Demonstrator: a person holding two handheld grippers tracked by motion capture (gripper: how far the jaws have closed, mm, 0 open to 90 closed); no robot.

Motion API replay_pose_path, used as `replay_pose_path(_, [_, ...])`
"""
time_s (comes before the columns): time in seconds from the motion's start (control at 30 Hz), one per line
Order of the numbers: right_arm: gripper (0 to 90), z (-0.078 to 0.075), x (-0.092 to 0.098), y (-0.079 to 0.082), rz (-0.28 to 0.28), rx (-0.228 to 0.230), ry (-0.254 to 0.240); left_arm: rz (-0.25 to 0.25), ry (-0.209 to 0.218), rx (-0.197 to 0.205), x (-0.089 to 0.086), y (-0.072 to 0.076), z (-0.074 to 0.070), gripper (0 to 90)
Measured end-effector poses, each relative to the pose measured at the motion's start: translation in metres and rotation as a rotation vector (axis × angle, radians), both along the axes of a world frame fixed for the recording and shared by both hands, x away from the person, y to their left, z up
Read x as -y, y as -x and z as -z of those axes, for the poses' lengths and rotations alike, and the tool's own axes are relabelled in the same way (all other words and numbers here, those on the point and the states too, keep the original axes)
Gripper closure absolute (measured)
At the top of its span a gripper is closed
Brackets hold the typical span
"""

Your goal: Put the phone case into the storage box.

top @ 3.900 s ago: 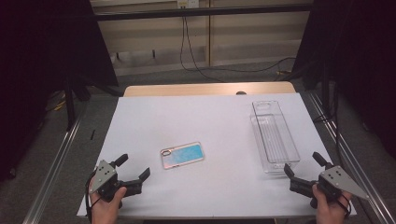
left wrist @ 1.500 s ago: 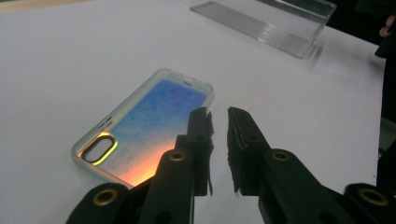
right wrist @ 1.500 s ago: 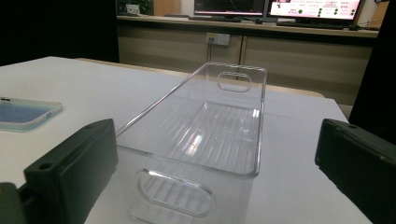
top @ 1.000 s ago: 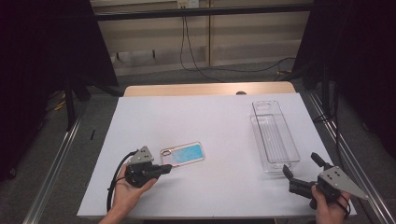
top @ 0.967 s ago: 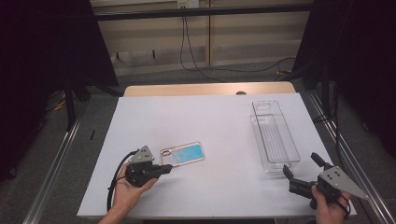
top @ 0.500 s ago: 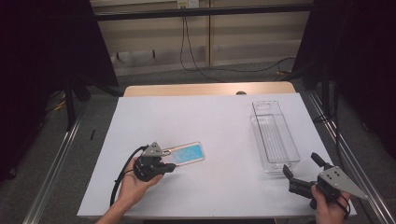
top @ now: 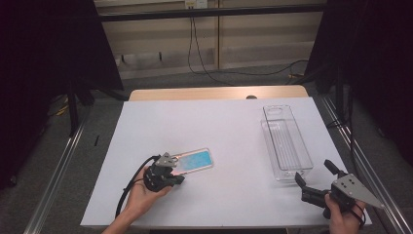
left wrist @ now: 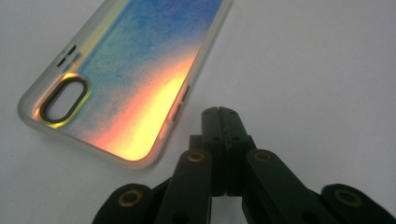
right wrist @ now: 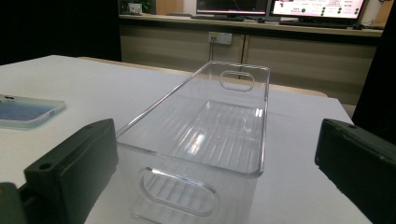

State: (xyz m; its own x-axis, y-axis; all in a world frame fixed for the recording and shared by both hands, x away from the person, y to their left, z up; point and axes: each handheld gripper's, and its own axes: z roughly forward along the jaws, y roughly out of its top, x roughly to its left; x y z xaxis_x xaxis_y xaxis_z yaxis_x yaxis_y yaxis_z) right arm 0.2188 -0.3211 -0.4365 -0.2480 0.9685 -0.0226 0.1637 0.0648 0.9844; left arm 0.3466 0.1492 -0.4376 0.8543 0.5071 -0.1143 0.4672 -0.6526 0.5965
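Observation:
A phone case (top: 194,161) with a blue and orange iridescent back lies flat on the white table (top: 219,126), left of centre. Up close the phone case (left wrist: 135,70) shows its camera cut-out at the near left corner. My left gripper (top: 171,176) sits at the case's left end; its jaws are shut together with nothing between them, the tips (left wrist: 219,112) on the table just beside the case's long edge. My right gripper (top: 314,179) stands open at the front right, facing the near end of a clear plastic bin (top: 286,142). The bin (right wrist: 210,126) is empty.
The phone case (right wrist: 28,111) also appears far left in the right gripper view. A black cable (top: 127,187) trails from the left gripper toward the table's front edge. Metal rails (top: 53,175) run along both sides of the table. Dark curtains and a wall with cables stand behind.
My left gripper has moved from the front left corner up and right to the phone case's left end, and its jaws have gone from open to shut. The right gripper has stayed put.

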Motion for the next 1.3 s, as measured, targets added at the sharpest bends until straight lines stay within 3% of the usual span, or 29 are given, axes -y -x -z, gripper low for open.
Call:
replay_pose_path(0.4, [0.0,0.0,0.0,0.0,-0.006,-0.003,0.001,-0.037,0.006,0.003,-0.005,-0.008,0.001,90.0])
replay_pose_path(0.47, [0.0,0.0,0.0,0.0,-0.008,-0.002,0.002,-0.038,0.004,0.008,-0.005,-0.008,0.001,90.0])
replay_pose_path(0.53, [0.0,0.0,0.0,0.0,-0.009,-0.001,0.0,-0.046,-0.016,0.041,-0.004,-0.007,0.001,90.0])
replay_pose_path(0.67, [0.0,0.0,0.0,0.0,-0.01,-0.001,-0.002,-0.054,-0.009,0.032,-0.005,-0.008,0.001,90.0])
replay_pose_path(0.73, [0.0,0.0,0.0,0.0,-0.01,-0.002,-0.002,-0.053,-0.027,0.056,-0.005,-0.008,0.001,90.0])
replay_pose_path(0.83, [0.0,0.0,0.0,0.0,-0.012,-0.001,-0.002,-0.058,-0.011,0.039,-0.006,-0.009,0.001,90.0])
replay_pose_path(1.3, [0.0,0.0,0.0,0.0,-0.014,-0.004,-0.001,-0.066,-0.017,0.04,-0.011,-0.016,0.001,90.0])
